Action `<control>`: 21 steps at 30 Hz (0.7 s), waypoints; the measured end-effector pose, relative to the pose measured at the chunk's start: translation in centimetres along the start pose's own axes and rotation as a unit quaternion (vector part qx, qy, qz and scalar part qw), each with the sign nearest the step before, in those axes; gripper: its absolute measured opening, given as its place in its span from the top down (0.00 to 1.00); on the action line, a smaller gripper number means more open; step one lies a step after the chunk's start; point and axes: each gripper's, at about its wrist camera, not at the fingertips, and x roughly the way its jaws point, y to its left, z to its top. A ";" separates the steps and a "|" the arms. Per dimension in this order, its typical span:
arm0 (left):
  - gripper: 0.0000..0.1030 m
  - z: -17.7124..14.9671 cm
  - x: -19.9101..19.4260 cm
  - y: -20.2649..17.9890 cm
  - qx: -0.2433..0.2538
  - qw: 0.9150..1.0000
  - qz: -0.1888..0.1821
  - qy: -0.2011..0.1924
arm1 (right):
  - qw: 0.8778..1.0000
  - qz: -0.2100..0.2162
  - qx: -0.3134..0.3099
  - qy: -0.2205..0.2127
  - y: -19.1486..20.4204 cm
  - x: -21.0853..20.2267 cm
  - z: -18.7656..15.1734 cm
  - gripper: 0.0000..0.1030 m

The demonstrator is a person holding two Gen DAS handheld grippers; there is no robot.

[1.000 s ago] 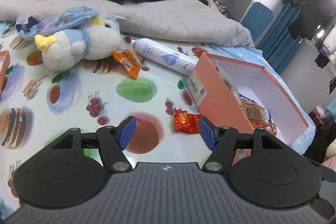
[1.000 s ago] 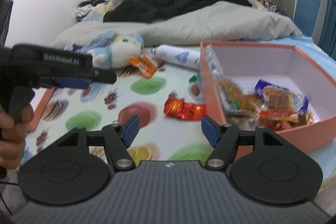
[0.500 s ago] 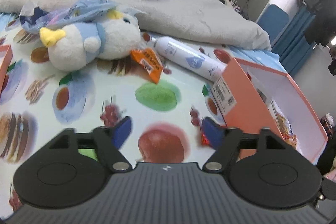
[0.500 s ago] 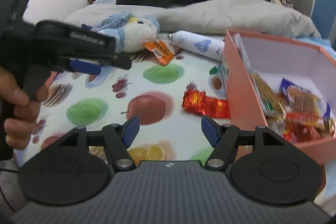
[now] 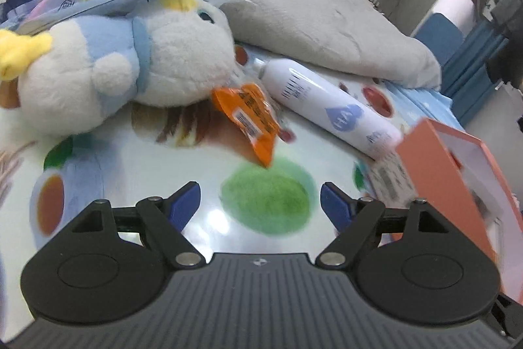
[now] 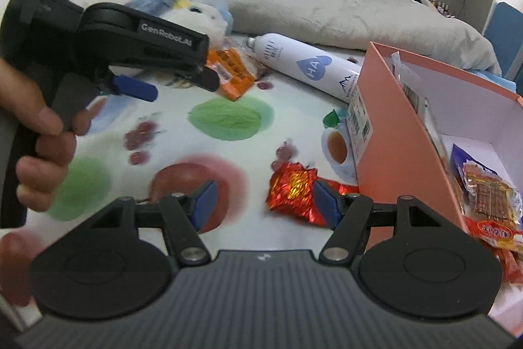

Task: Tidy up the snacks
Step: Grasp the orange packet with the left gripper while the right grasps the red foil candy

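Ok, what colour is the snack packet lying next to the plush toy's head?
Orange, with a white barcode label. The snack packet shows best in the left wrist view, beside the plush toy.

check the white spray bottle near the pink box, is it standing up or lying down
Lying down. The white spray bottle rests on its side on the fruit-print sheet, nozzle end toward the plush toy, base near the pink box.

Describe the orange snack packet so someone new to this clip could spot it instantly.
Start at the white-and-blue plush toy on the fruit-print sheet. The orange snack packet lies flat beside it, left of the white spray bottle. It alone is orange with a white barcode label; the other loose snack is red foil.
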 end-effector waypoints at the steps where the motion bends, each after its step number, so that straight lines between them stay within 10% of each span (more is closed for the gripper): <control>1: 0.19 0.4 0.7 0.3 -0.003 1.000 0.000 -0.002 | 1.000 -0.002 0.000 0.002 0.0 0.6 0.1 0.36; 21: 0.21 4.4 9.4 -0.4 -0.032 0.999 0.000 -0.023 | 0.996 -0.050 -0.075 0.004 1.2 5.2 -0.2 0.36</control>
